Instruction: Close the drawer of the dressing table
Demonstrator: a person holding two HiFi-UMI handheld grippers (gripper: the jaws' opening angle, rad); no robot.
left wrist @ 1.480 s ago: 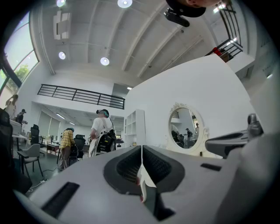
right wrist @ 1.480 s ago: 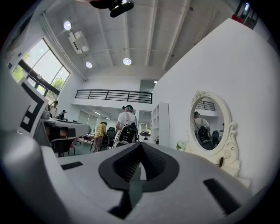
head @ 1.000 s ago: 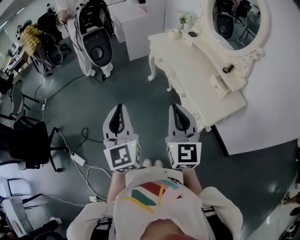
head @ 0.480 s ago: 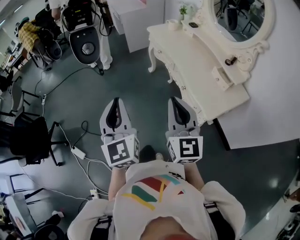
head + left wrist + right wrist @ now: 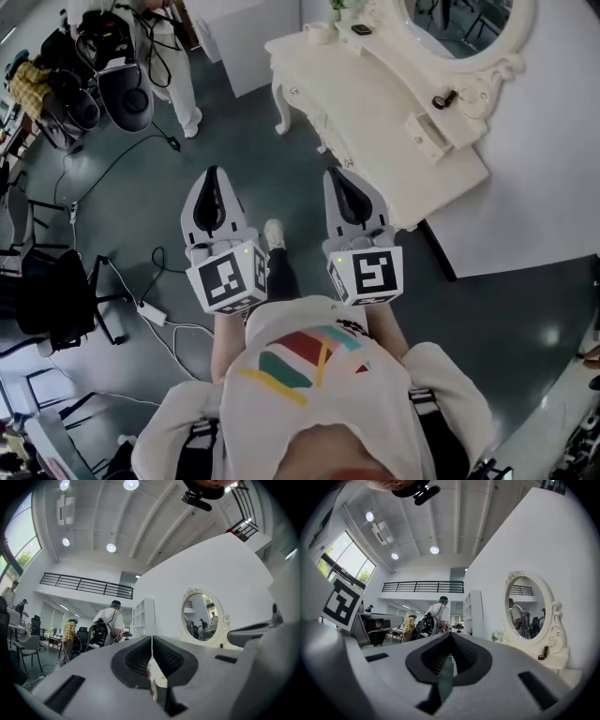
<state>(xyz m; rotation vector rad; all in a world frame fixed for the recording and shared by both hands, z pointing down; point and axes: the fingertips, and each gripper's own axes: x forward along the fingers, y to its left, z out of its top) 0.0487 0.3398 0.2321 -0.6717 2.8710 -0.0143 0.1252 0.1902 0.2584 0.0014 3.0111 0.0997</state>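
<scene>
The left gripper and the right gripper are held side by side, nearest, over the grey floor, each with its jaws pressed together and nothing caught between them. Beyond the right gripper, the white dressing table is set against the wall. Its small drawer is seen pulled out below the oval mirror, well apart from both grippers. At the far left a person in white is seen standing.
</scene>
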